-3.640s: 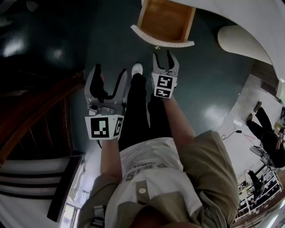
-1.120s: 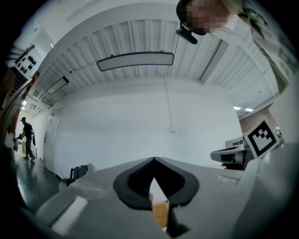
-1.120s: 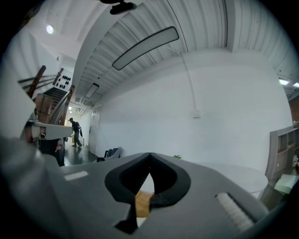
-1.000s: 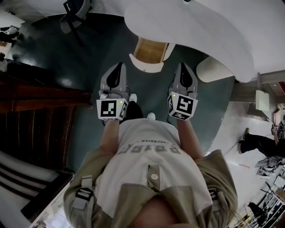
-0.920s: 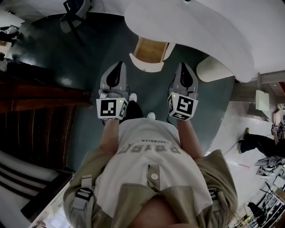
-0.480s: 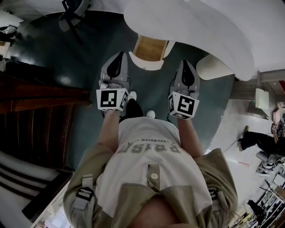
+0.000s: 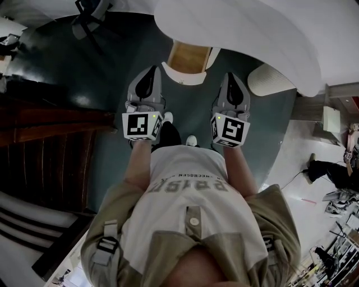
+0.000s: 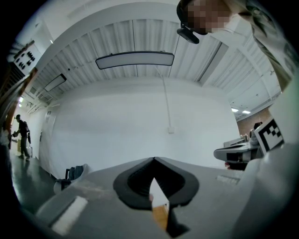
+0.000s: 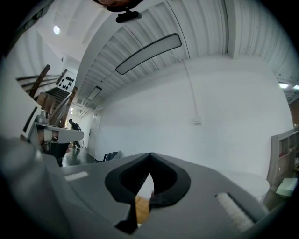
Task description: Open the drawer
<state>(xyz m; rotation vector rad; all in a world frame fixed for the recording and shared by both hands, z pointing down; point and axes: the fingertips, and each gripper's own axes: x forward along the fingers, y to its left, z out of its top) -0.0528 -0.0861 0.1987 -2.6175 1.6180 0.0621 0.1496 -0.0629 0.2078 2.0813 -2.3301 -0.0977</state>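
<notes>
Your wooden drawer with a white curved front [image 7: 189, 58] runs under the white curved surface [image 7: 252, 33], so the head view hides its back end. The closed jaws of your left hand-held gripper [image 8: 153, 161] and right hand-held gripper [image 9: 149, 155] cover all but a sliver of light wood. The fitting on the drawer's front is too small to tell.

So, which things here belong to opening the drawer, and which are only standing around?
Job: drawer, standing open; left gripper and right gripper, both shut, holding nothing.
Just around: white table, ribbed white column, wooden stairs, chair.
</notes>
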